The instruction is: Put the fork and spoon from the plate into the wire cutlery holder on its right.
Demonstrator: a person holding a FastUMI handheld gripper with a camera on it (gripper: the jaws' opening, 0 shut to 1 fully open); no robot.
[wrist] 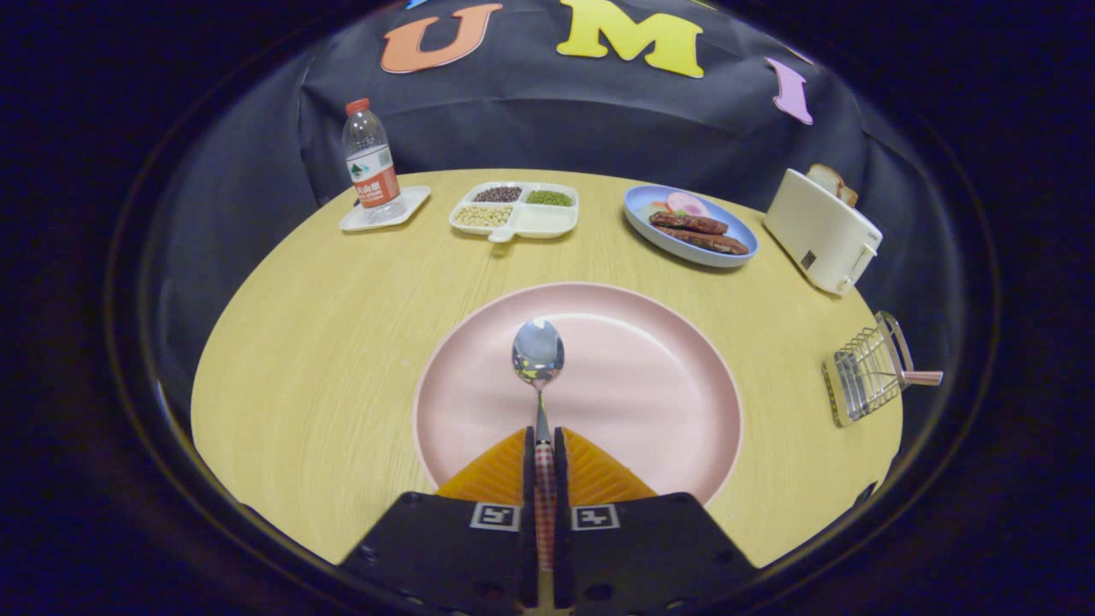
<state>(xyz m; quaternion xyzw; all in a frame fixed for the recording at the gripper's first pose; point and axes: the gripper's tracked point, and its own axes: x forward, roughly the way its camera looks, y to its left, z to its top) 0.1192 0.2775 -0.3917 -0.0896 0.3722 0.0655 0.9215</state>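
My tongs point(545, 441) are clamped on the spoon point(538, 352), both fingers pressing its checked handle between them, the bowl pointing ahead over the pink plate point(667, 385). I cannot tell whether the bowl touches the plate or hangs just above it. The wire cutlery holder point(864, 372) stands to the right of the plate near the table point(325, 325) edge; a checked handle like my spoon's pokes out of it sideways, its other end hidden by the wires.

The water bottle point(369, 162) on its small white tray point(402, 210) has a red and white label, its writing too small for me to make out. Beyond the plate sit a divided dish point(547, 224) of beans, a blue plate point(736, 248) with sausages, and a toaster point(817, 227) with bread poking out.
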